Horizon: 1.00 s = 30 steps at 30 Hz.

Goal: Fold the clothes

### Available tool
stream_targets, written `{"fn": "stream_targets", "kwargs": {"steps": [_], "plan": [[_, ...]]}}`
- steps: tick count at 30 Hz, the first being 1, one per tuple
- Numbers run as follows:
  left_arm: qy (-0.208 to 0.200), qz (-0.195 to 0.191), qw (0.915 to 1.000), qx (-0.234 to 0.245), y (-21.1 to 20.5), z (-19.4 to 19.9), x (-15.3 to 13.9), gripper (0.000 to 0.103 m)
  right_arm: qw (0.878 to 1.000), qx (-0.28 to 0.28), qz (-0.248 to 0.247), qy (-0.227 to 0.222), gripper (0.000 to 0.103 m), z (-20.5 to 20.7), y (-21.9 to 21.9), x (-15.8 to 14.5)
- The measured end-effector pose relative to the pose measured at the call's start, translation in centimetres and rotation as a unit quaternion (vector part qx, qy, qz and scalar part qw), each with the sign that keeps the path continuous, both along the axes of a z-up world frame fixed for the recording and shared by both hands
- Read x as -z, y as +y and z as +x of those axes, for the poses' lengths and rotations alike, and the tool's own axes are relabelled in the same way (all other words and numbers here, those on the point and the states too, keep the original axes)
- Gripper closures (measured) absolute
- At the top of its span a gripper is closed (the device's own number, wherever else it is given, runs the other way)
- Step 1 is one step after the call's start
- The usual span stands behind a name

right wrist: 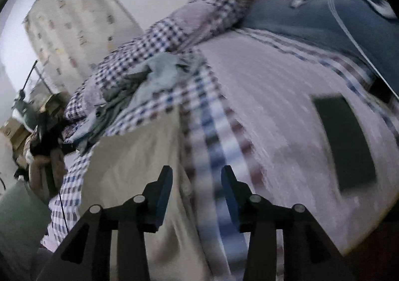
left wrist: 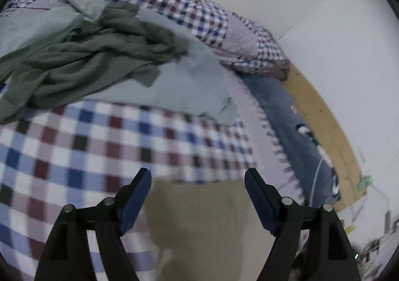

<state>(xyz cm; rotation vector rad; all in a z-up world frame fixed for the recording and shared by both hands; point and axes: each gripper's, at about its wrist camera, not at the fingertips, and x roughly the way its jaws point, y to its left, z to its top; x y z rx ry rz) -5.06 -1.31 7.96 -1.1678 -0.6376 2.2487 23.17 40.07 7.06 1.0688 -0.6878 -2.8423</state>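
one beige garment lies flat on the checkered bedspread, under both grippers. left gripper gapes wide, empty; right gripper is parted, empty. only the left view shows the crumpled green garment; only the right shows a dark flat rectangle. no writing is legible.

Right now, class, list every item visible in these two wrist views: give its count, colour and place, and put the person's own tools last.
dark green garment: one, crumpled, on the bed's far side.
pale grey-green cloth: one, spread beneath the dark green garment.
beige garment: one, flat on the near bed edge.
checked bedspread: one, blue, maroon and white, covering the bed.
checked quilt: one, bunched along the wall.
blue pillow: one, at the bed's head.
dark flat rectangle: one, on the bedspread; identity unclear.
left gripper: open, above the beige garment.
right gripper: open, empty.
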Motion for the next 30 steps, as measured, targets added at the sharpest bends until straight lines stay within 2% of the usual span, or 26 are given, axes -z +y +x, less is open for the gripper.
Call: {"fn": "stream_targets", "kwargs": {"steps": [3,7,9,12,14,16,18,21,23,25,26,27,30], "plan": [[-0.013,0.003,0.9998,0.012,-0.8,0.1,2.1,0.022,0.999,-0.039,-0.017,0.001,0.058,-5.2,-0.7,-0.8],[-0.044,0.010,0.9987,0.024,-0.3,-0.9,4.5,0.022,0.995,-0.086,-0.050,-0.018,0.058,-12.7,-1.6,-0.1],[-0.046,0.021,0.9982,0.030,0.1,-1.2,4.9,0.022,0.994,-0.090,-0.059,-0.024,0.057,-15.3,-1.9,0.4],[-0.048,0.029,0.9978,0.035,0.5,-1.6,5.4,0.025,0.995,-0.084,-0.042,-0.041,0.057,-19.3,-2.5,1.2],[-0.046,0.027,0.9981,0.033,0.7,-2.1,5.8,0.039,0.996,-0.064,-0.019,-0.062,0.056,-21.0,-2.2,2.2],[-0.056,0.016,0.9979,0.026,0.9,-2.4,6.4,0.072,0.995,-0.061,-0.024,-0.076,0.056,-22.6,-1.9,3.2],[-0.067,0.005,0.9975,0.020,1.1,-2.8,7.0,0.074,0.993,-0.063,-0.028,-0.091,0.056,-23.8,-1.8,4.1],[-0.071,0.015,0.9973,0.014,0.9,-3.0,7.2,0.084,0.990,-0.086,-0.013,-0.109,0.056,-25.2,-2.7,5.2],[-0.071,0.019,0.9973,0.011,0.8,-3.0,7.5,0.087,0.988,-0.105,-0.001,-0.115,0.057,-25.8,-3.6,5.6],[-0.070,0.023,0.9972,0.008,0.7,-3.0,7.7,0.093,0.985,-0.119,0.010,-0.121,0.063,-26.4,-4.3,6.2],[-0.064,0.021,0.9977,0.005,0.7,-2.9,7.5,0.095,0.985,-0.122,0.013,-0.119,0.085,-26.5,-4.5,6.3],[-0.058,0.020,0.9981,0.001,0.7,-2.9,7.3,0.096,0.985,-0.124,0.017,-0.116,0.094,-26.5,-4.7,6.4],[-0.039,0.017,0.9990,-0.010,0.7,-2.7,6.6,0.097,0.988,-0.122,0.048,-0.082,0.096,-26.3,-5.4,4.7]]}}
